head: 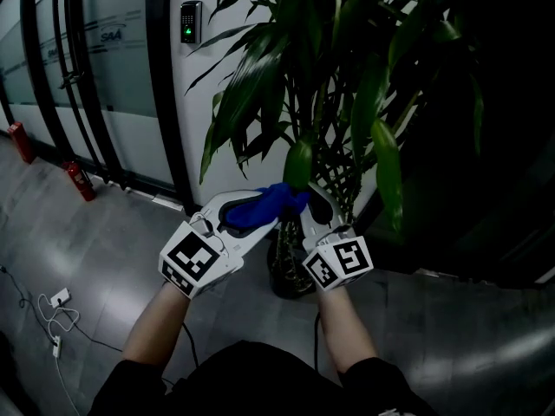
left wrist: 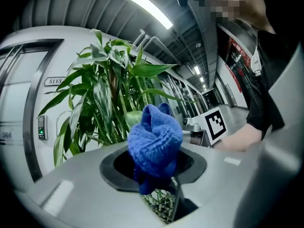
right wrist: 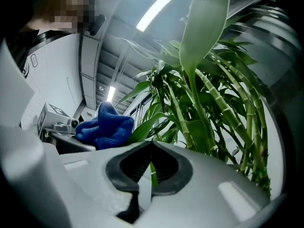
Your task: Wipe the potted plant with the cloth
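The cloth (head: 264, 204) is blue and bunched into a ball. It sits at the base of the foliage of the potted plant (head: 347, 76), just beside a drooping leaf (head: 299, 161). In the left gripper view, the cloth (left wrist: 154, 144) fills the gap between the jaws and bulges out above them.

We read the left gripper (head: 251, 211) as clamped on the cloth. Its jaws are pressed against the fabric on both sides, as the left gripper view (left wrist: 154, 175) confirms.

The right gripper (head: 305, 199) stands just beside the left one, at the cloth's right edge. In the right gripper view (right wrist: 151, 167), its jaws are brought together on a thin green leaf (right wrist: 151, 172) seen edge-on. We cannot tell from that view which leaf of the plant this is. The cloth (right wrist: 104, 127) appears to the left of these jaws, with the plant's jointed stems (right wrist: 209, 103) rising to the right.

The plant's dark pot (head: 286, 271) stands on the grey floor (head: 104, 250), below and between the two grippers.

Further out:
- A white wall panel behind the plant carries a card reader (head: 190, 22) with a green light.
- Two red extinguishers (head: 80, 180) stand at the foot of the glass partition on the left.
- A white cable (head: 52, 315) lies on the floor at lower left.
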A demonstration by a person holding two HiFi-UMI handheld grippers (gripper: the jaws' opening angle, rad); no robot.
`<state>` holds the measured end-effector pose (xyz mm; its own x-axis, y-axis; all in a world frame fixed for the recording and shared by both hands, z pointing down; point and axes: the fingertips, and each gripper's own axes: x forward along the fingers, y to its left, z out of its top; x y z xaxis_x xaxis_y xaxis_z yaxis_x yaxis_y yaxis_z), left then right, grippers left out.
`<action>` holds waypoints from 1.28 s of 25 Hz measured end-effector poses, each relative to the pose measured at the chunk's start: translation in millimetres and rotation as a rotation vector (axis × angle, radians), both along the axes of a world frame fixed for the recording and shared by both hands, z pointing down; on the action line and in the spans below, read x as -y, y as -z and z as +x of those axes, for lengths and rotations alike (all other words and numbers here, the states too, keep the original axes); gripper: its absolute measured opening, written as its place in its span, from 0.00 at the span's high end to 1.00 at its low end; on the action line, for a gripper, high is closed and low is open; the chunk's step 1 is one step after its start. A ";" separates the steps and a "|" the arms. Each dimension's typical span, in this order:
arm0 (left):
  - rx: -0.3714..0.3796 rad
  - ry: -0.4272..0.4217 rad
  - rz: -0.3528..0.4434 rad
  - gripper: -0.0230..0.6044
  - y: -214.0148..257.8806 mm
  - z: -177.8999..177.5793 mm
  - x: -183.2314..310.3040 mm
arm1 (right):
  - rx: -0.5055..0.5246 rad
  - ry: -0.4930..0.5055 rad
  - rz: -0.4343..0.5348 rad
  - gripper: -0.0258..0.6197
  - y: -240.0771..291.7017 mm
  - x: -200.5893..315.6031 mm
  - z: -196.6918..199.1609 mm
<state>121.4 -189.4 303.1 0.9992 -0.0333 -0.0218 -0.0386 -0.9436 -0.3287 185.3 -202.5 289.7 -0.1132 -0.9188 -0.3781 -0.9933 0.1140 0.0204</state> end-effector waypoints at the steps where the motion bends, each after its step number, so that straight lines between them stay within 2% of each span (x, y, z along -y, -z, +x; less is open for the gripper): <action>1: -0.001 -0.002 -0.023 0.72 -3.4 -0.3 1.2 | 0.003 -0.001 -0.003 0.96 -1.6 0.2 0.4; 5: 0.007 -0.002 -0.103 0.72 -20.2 0.6 7.0 | 0.010 -0.006 -0.019 0.96 -8.8 1.1 2.6; 10: 0.019 0.003 -0.149 0.72 -36.1 -1.9 8.0 | 0.008 -0.019 -0.032 0.96 -14.5 -2.1 3.9; 13: 0.003 0.009 -0.179 0.72 -41.9 -8.5 8.9 | 0.002 -0.029 -0.042 0.96 -18.6 -6.5 4.2; 16: -0.010 0.010 -0.247 0.72 -54.7 -17.0 11.0 | -0.006 -0.037 -0.062 0.96 -27.2 -11.8 3.8; 22: 0.026 0.015 -0.336 0.72 -94.1 -29.0 14.8 | -0.003 -0.068 -0.121 0.96 -53.3 -17.6 0.6; 25: -0.018 0.002 -0.364 0.72 -96.5 -39.6 14.7 | -0.004 -0.075 -0.148 0.96 -60.2 -21.7 -7.4; 32: -0.182 -0.023 -0.419 0.72 -92.7 -61.8 20.8 | -0.015 -0.128 -0.199 0.96 -80.5 -36.7 -9.7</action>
<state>59.5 -210.2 395.8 0.9809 -0.0545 -0.1867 -0.0377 -0.9950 0.0923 175.7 -165.8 370.1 0.0050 -0.9823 -0.1870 -0.9996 -0.0099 0.0254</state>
